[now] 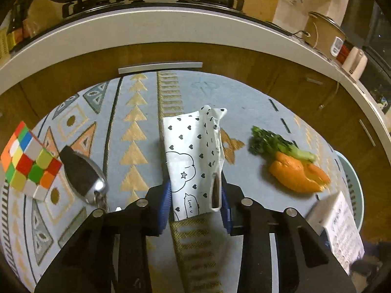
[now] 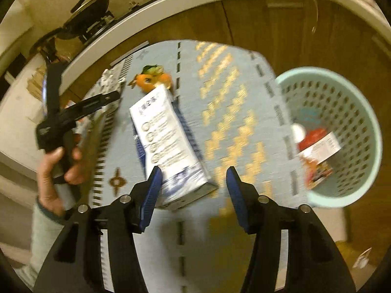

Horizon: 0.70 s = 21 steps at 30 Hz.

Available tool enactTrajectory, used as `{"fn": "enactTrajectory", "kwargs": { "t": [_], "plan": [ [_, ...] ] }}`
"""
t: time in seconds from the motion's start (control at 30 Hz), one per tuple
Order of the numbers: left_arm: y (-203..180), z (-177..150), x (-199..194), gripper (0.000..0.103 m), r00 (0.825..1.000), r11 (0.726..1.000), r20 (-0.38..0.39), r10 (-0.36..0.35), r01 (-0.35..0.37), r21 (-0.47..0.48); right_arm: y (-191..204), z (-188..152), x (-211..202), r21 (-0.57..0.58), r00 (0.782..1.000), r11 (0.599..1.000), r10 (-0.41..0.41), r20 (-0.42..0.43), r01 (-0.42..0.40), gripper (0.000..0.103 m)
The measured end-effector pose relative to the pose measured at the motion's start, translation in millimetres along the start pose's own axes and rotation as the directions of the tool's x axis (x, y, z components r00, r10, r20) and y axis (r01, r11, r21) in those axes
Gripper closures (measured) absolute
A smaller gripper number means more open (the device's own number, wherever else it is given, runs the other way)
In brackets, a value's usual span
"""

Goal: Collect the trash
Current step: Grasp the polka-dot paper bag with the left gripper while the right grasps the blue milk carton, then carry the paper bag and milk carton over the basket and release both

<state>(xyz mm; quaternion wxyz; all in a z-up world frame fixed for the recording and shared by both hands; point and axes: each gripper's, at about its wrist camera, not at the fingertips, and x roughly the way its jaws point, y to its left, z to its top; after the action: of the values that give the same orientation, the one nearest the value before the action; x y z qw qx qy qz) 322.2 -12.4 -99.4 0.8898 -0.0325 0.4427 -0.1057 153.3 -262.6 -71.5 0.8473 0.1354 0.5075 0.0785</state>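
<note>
My left gripper [image 1: 195,195] is shut on a white wrapper with black hearts [image 1: 193,151], its blue pads pressing both sides of the lower end, above the patterned mat [image 1: 136,112]. My right gripper [image 2: 194,183] is open and empty; a white and blue box [image 2: 168,146] lies on the mat [image 2: 234,127] just ahead, next to the left pad. The same box shows at the right edge of the left wrist view [image 1: 339,222]. A mint green perforated basket [image 2: 342,127] stands at the right of the mat and holds a red and white package [image 2: 317,151].
An orange toy carrot with green leaves [image 1: 293,166] lies right of the wrapper. A Rubik's cube [image 1: 27,161] and a black key fob [image 1: 83,175] lie at the left. A wooden cabinet [image 1: 220,56] under a white counter stands behind the mat.
</note>
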Motion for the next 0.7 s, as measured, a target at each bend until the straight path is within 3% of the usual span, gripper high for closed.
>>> {"fn": "enactTrajectory", "kwargs": {
  "t": [0.13, 0.27, 0.53, 0.7],
  "plan": [
    [-2, -11, -16, 0.074, 1.000, 1.000, 0.022, -0.022, 0.022, -0.005, 13, 1, -10, -0.112, 0.996, 0.992, -0.050, 0.072, 0.058, 0.034],
    [-2, -18, -33, 0.074, 0.998, 0.999, 0.047, -0.034, 0.034, -0.002, 30, 6, -6, -0.193, 0.993, 0.978, -0.064, 0.096, 0.082, 0.034],
    [-5, -42, -57, 0.074, 0.996, 0.999, 0.066, -0.052, 0.053, -0.007, 58, 20, 35, -0.308, 0.992, 0.943, -0.128, 0.018, 0.127, 0.034],
    [-5, -52, -65, 0.074, 0.996, 0.998, 0.064, -0.057, 0.058, -0.010, 61, 20, 47, -0.311, 0.991, 0.943, -0.130, -0.012, 0.120, 0.034]
  ]
}}
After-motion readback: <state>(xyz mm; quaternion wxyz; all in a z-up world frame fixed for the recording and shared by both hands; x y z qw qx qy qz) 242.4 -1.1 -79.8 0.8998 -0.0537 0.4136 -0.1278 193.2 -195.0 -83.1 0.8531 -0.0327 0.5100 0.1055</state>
